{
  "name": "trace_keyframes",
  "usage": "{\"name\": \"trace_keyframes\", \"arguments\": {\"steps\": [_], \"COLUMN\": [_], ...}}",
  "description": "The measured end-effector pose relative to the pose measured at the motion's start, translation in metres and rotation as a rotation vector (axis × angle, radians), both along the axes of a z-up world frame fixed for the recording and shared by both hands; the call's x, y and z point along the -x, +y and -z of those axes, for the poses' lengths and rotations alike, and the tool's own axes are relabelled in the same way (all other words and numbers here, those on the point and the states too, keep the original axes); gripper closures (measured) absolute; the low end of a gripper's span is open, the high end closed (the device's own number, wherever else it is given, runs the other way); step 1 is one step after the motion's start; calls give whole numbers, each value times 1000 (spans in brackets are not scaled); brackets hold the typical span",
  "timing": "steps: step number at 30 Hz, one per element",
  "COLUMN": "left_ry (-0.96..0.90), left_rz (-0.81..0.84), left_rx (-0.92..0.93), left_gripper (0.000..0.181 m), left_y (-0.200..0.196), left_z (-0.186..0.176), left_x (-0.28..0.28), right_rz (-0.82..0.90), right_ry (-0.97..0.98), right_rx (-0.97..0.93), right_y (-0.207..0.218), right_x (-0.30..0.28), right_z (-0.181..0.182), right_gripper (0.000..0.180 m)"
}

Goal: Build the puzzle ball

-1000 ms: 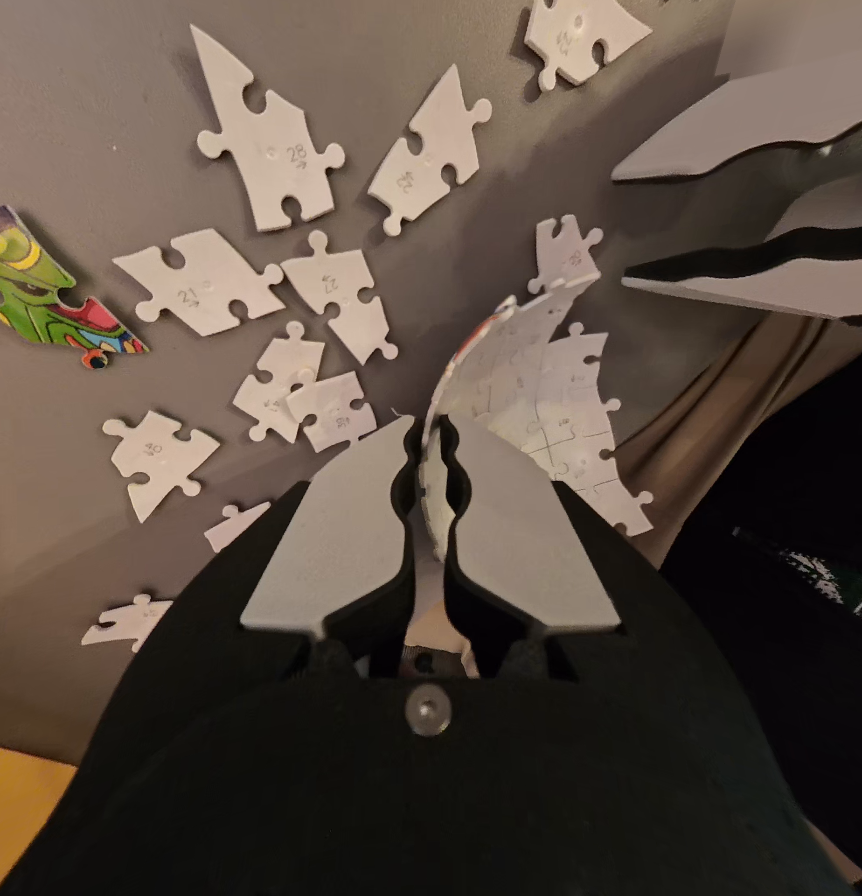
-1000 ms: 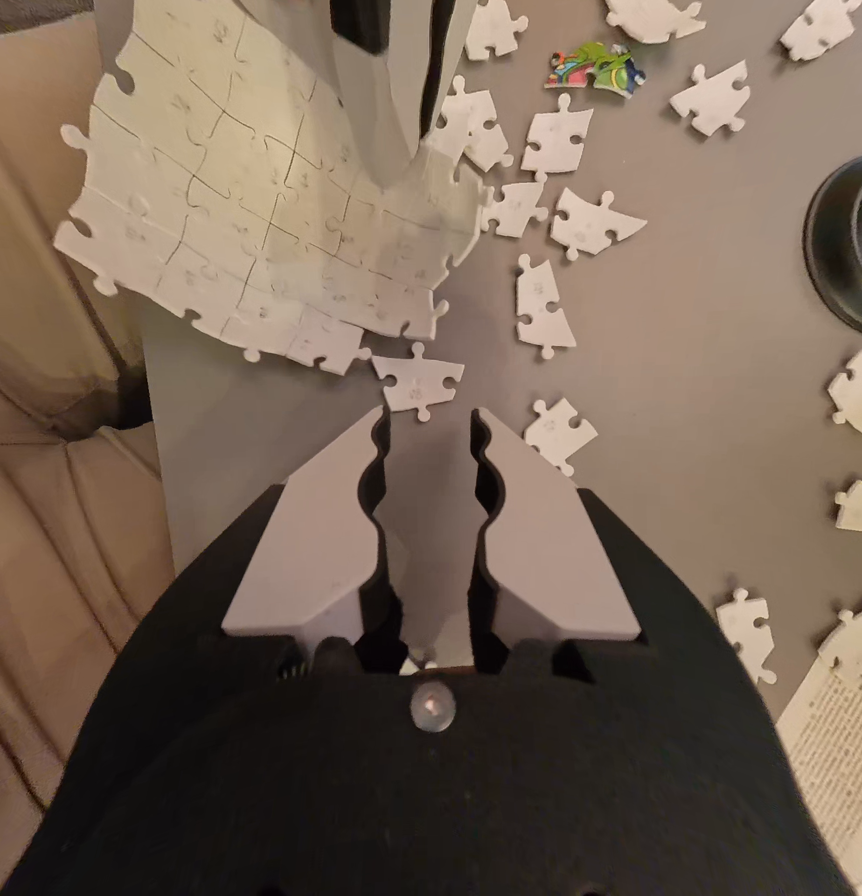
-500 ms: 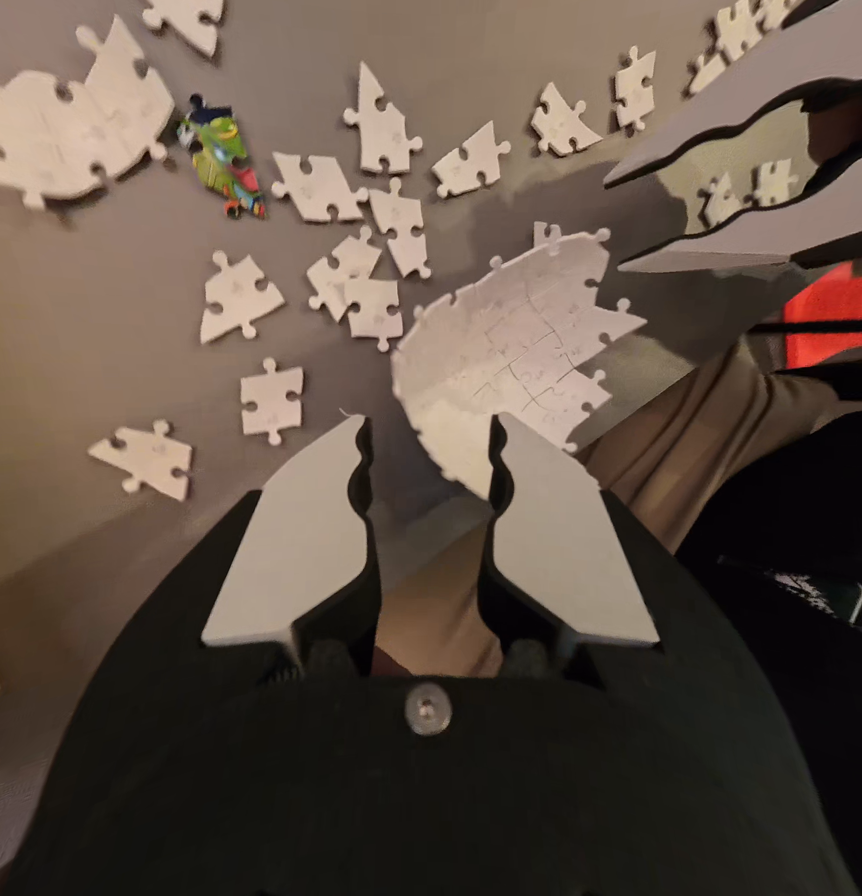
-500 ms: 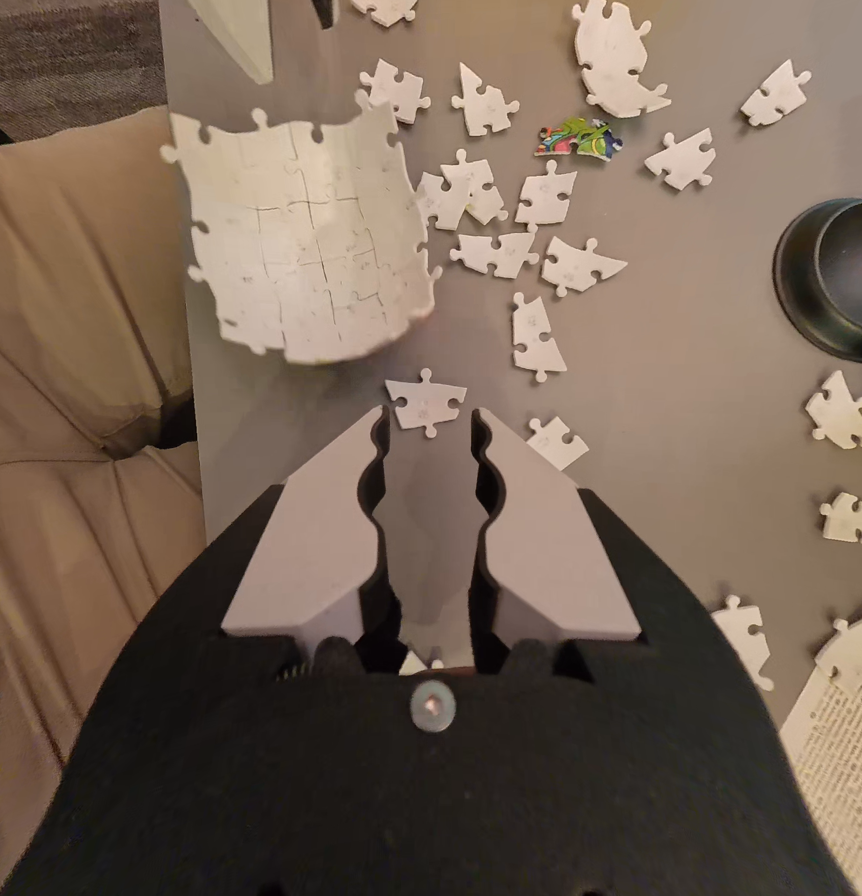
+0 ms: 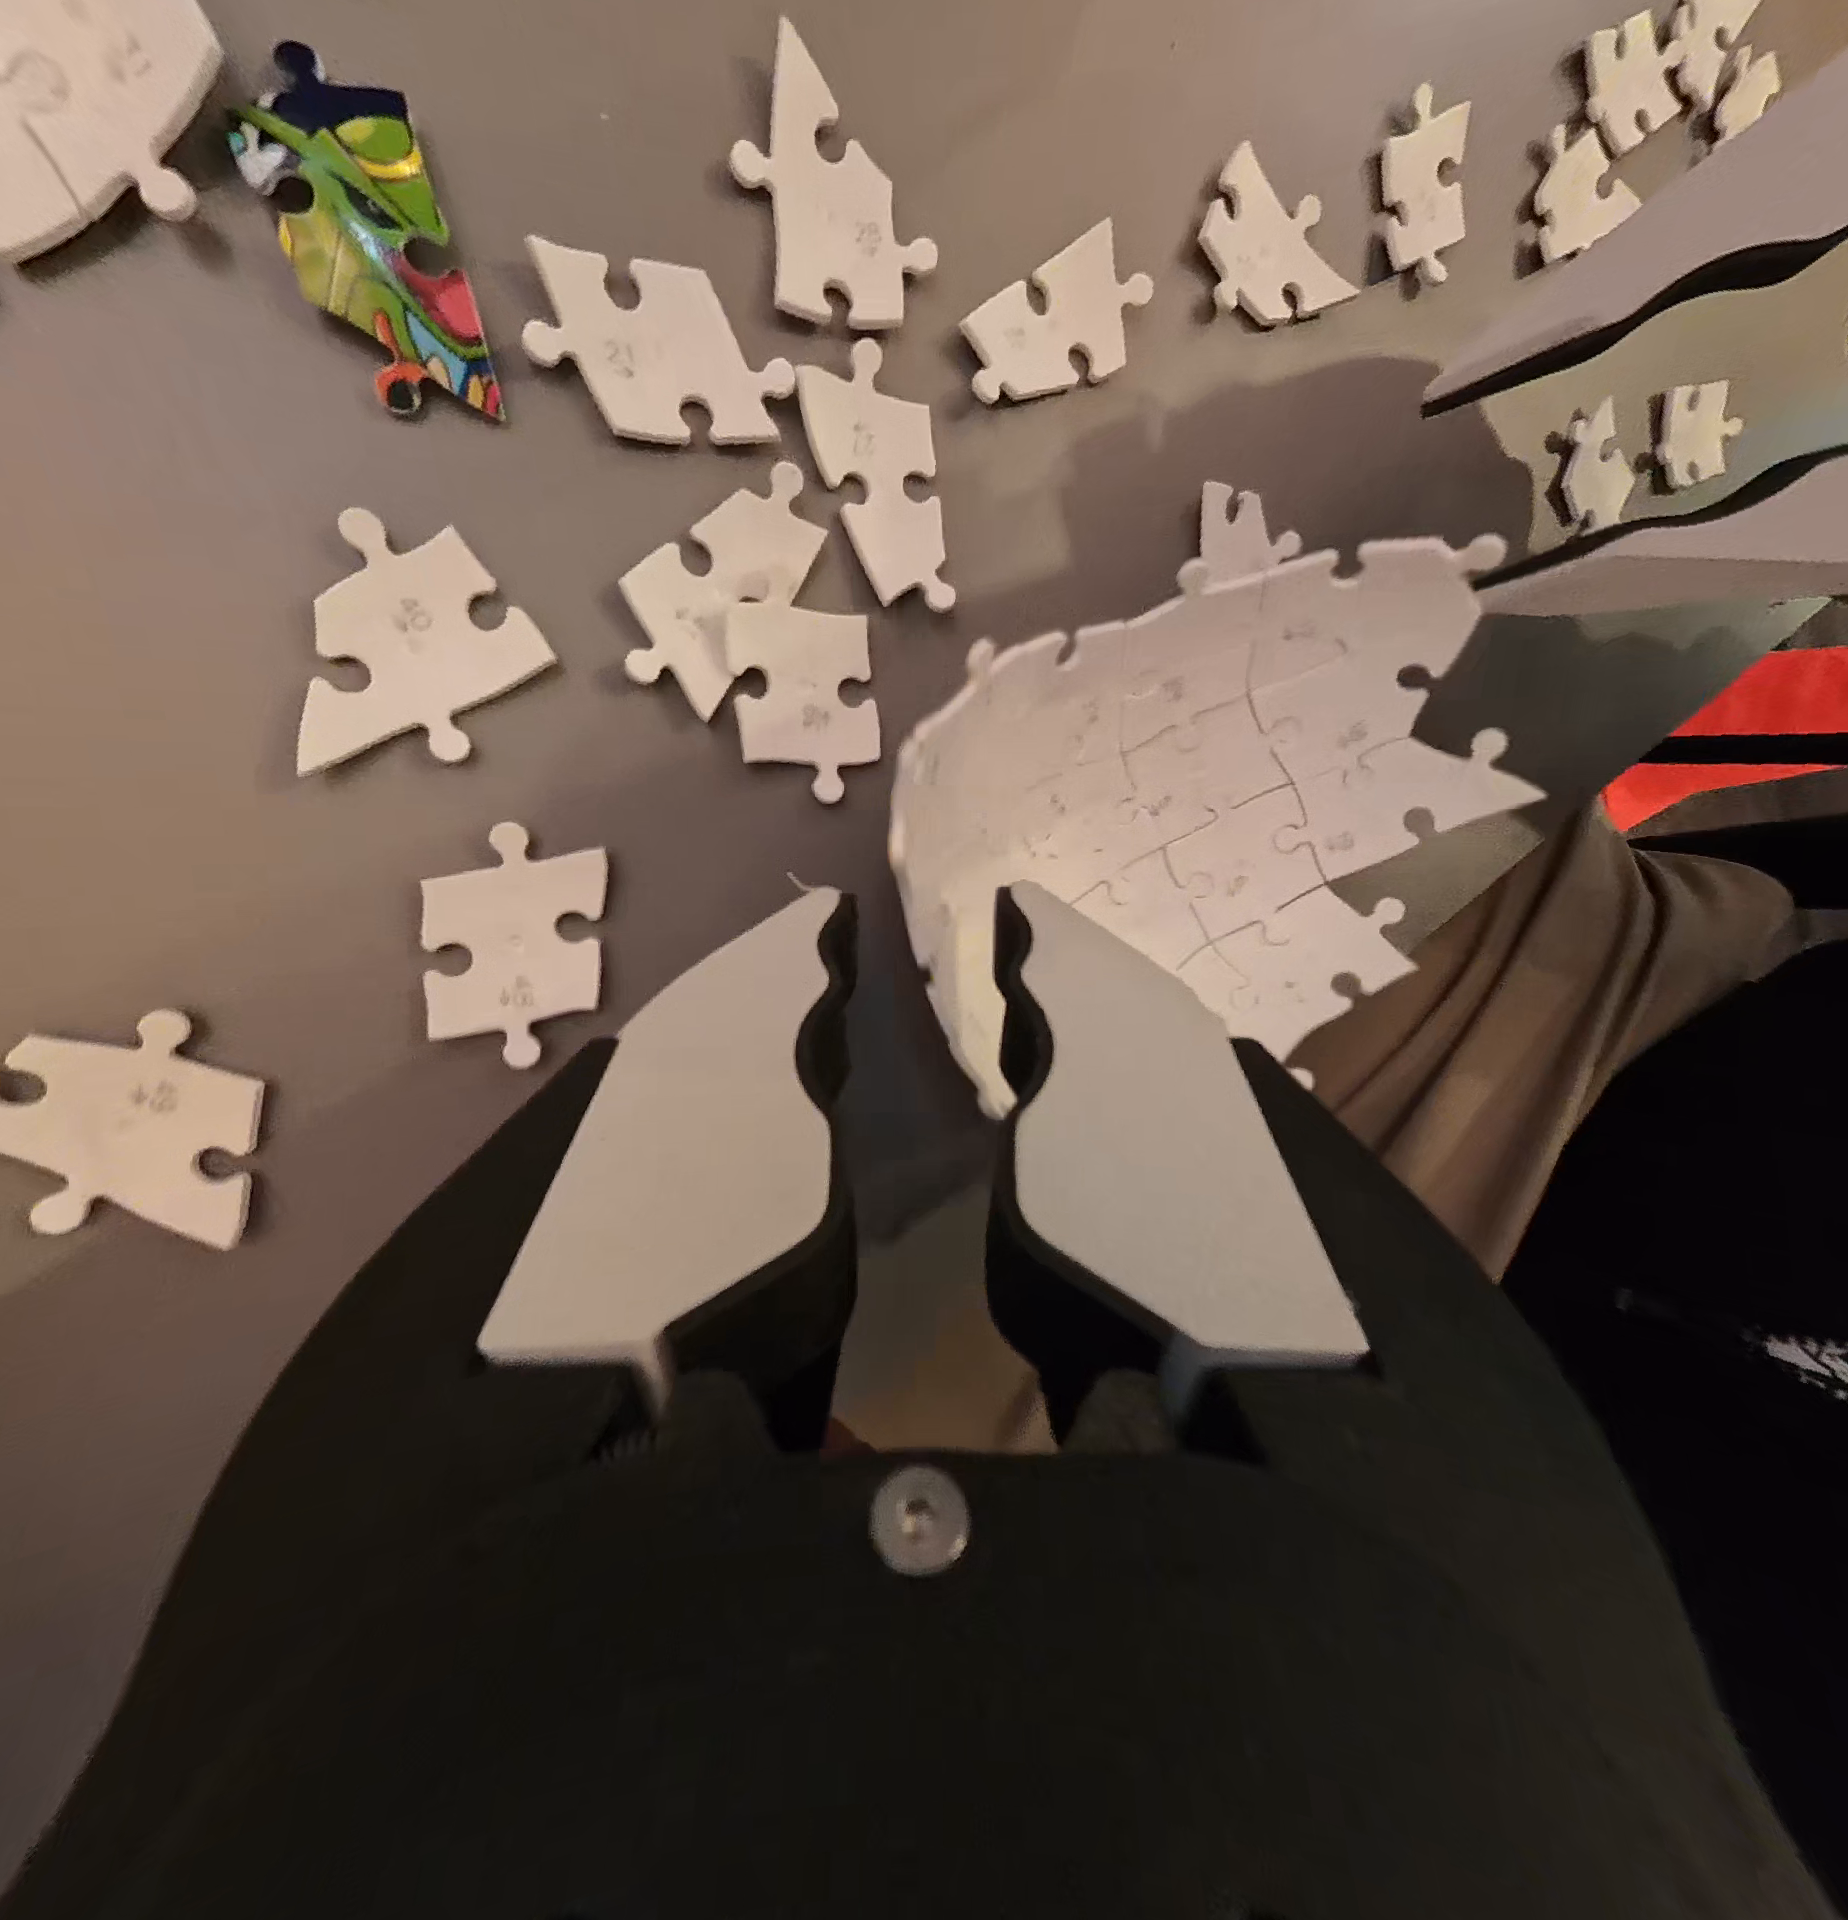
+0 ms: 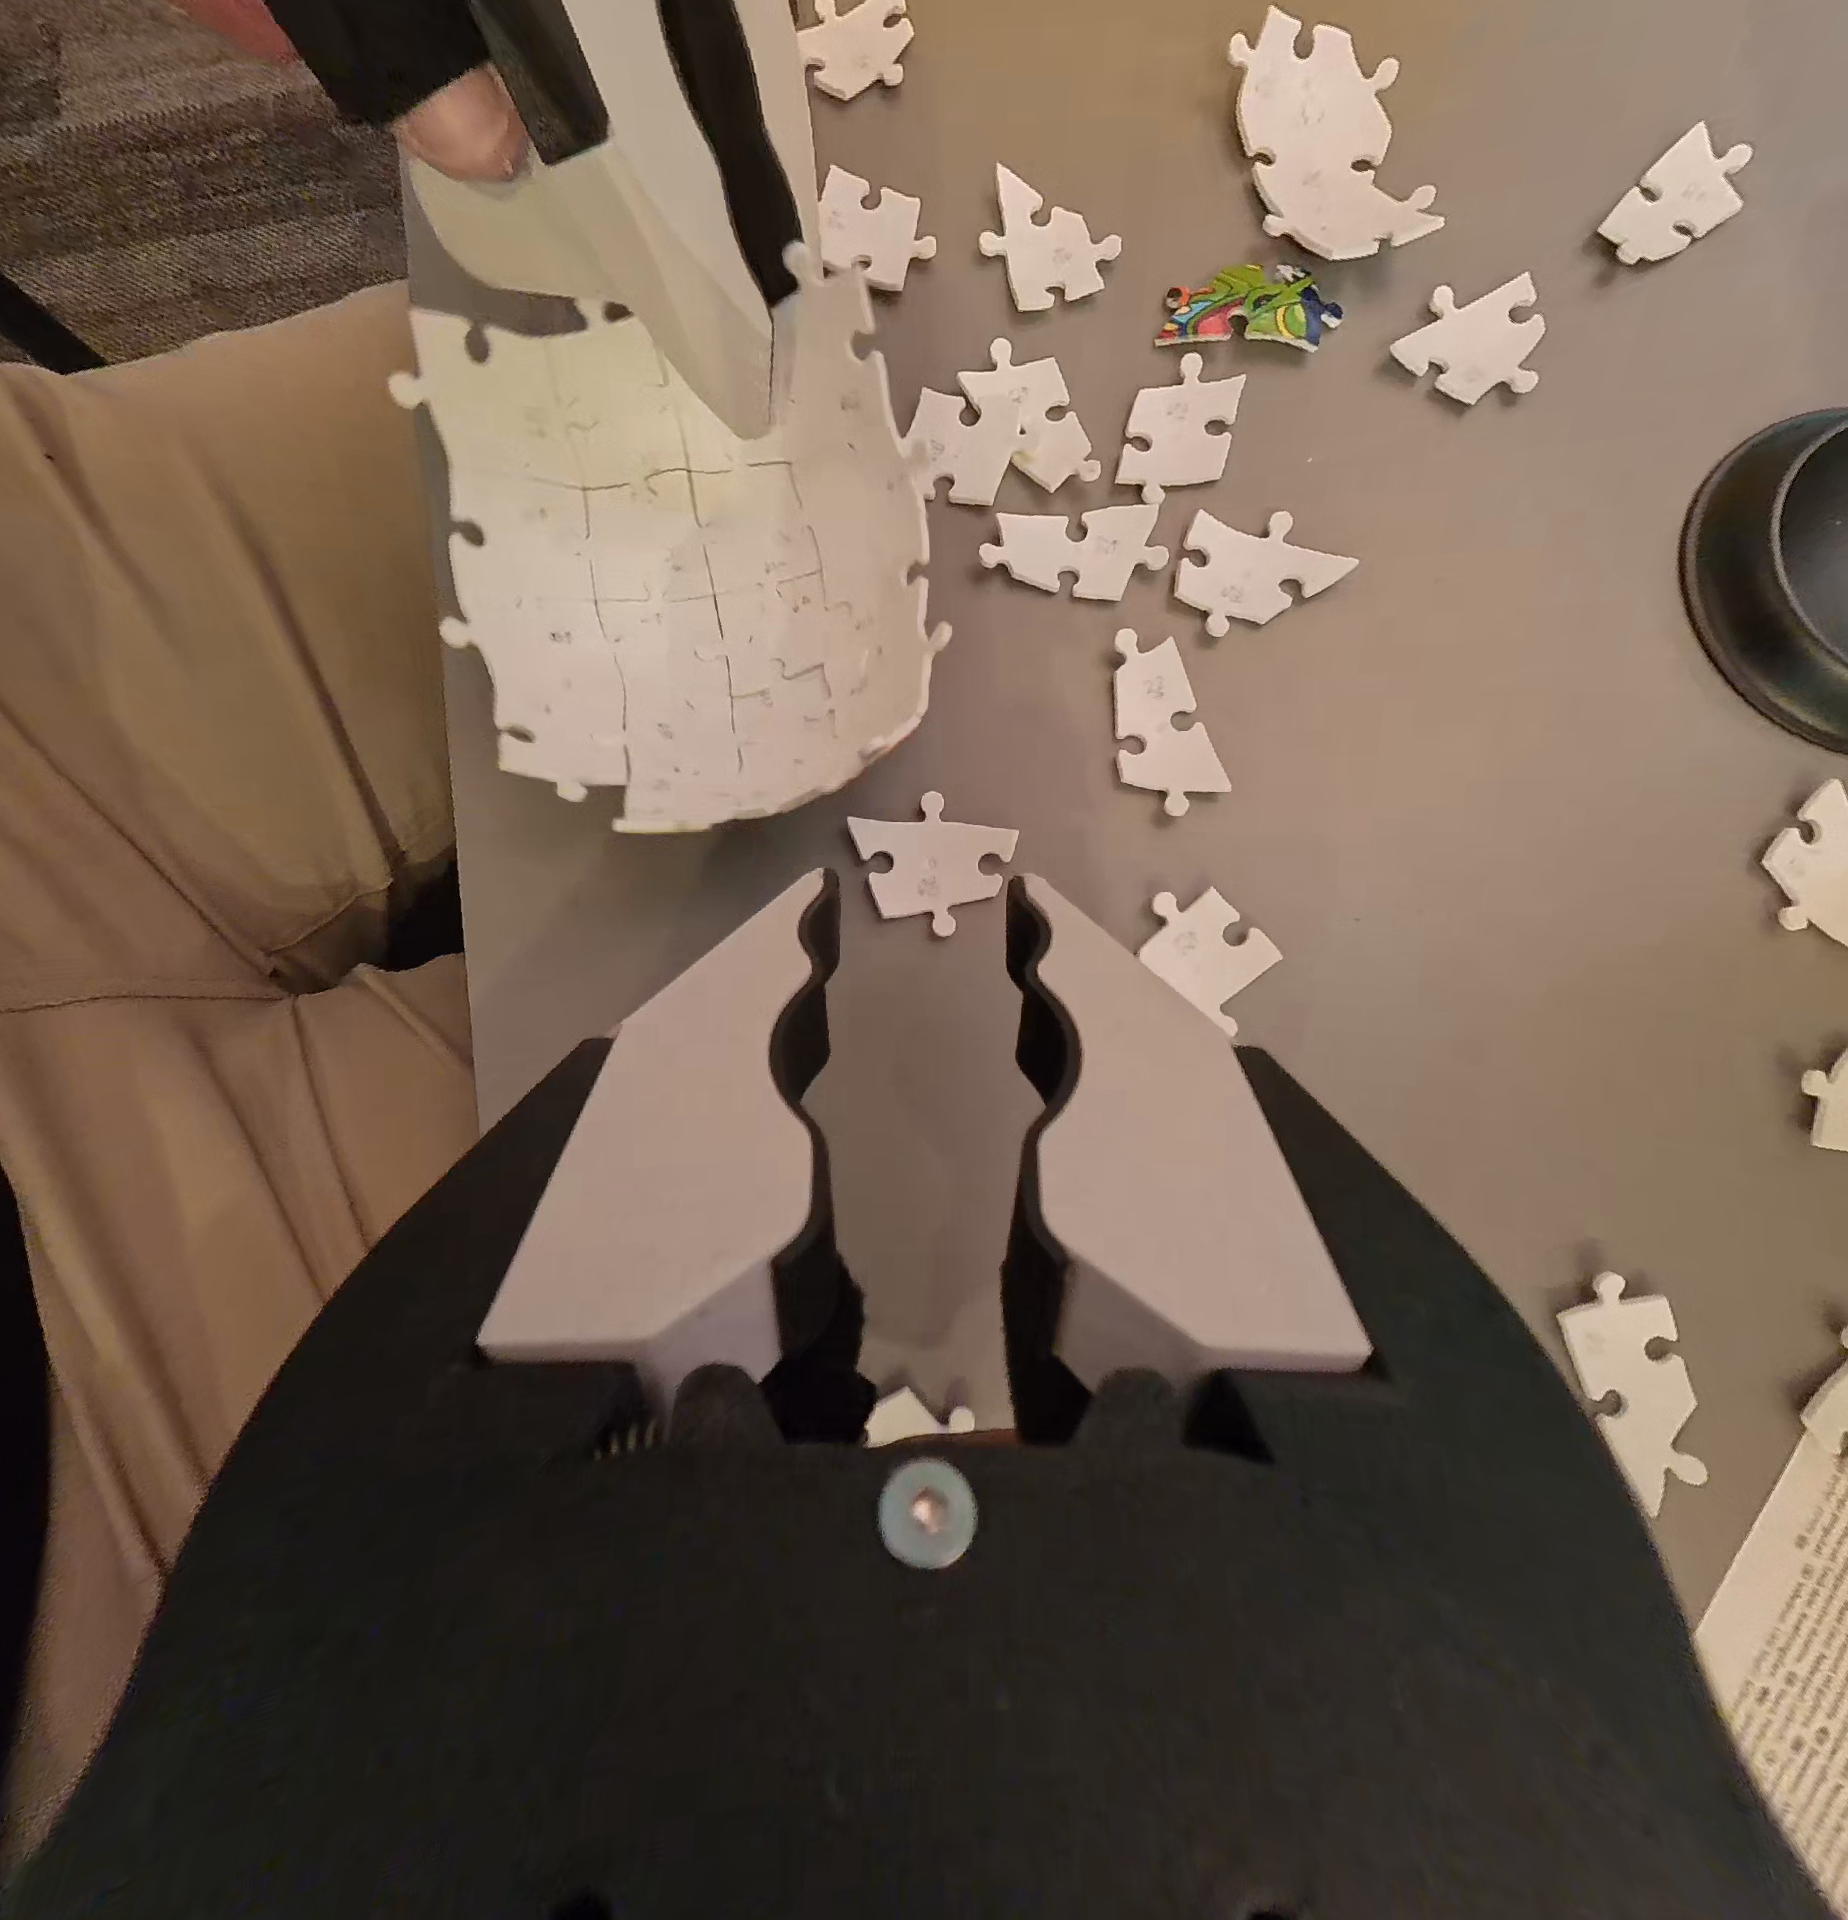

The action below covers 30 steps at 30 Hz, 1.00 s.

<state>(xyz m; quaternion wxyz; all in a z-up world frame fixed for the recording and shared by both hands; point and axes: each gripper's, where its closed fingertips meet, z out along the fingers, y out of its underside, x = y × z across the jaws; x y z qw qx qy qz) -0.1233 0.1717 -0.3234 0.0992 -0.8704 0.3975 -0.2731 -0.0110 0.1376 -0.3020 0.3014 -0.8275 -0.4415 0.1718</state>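
A curved white shell of joined puzzle pieces (image 5: 1211, 779) sits at the grey table's left edge, partly overhanging it; it also shows in the right wrist view (image 6: 691, 623). My left gripper (image 5: 925, 914) is open, its fingers straddling the shell's rim without closing on it; it also shows in the right wrist view (image 6: 769, 353). My right gripper (image 6: 925, 894) is open and empty, just above a loose white piece (image 6: 930, 868). It appears at the upper right of the left wrist view (image 5: 1460, 488). Several loose white pieces (image 6: 1174, 436) lie face down around the shell.
One coloured piece (image 6: 1252, 307) lies face up farther back. A small joined white section (image 6: 1315, 135) lies behind it. A black round stand (image 6: 1793, 582) sits at the right. A printed sheet (image 6: 1813, 1662) lies at the near right. Beige fabric (image 6: 172, 831) lies past the table's left edge. The tips of one gripper are about 12 centimetres away from the tips of the other. The loose white piece (image 6: 930, 868) is closer to my right gripper, around 4 centimetres from its tips; the left tips are 11 centimetres off.
My left gripper let go of the shell, drew back with jaws wide, then came in again with its fingers around the rim. The shell settled on the table. The right gripper drew back slightly.
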Motion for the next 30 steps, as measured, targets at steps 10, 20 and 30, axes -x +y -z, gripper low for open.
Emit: {"name": "trace_keyframes", "arguments": {"steps": [10, 20, 30], "left_ry": [-37, 63, 121], "left_rz": [-35, -75, -126], "left_rx": [22, -144, -256], "left_gripper": [176, 178, 178], "left_y": [-5, 10, 24], "left_z": [1, -19, -36], "left_x": [-5, 14, 20], "right_rz": [9, -34, 44], "right_ry": [4, -69, -131], "right_rx": [16, 4, 126], "right_y": [0, 10, -4], "right_x": [-3, -1, 7], "right_z": [3, 16, 38], "right_gripper": [148, 141, 157]}}
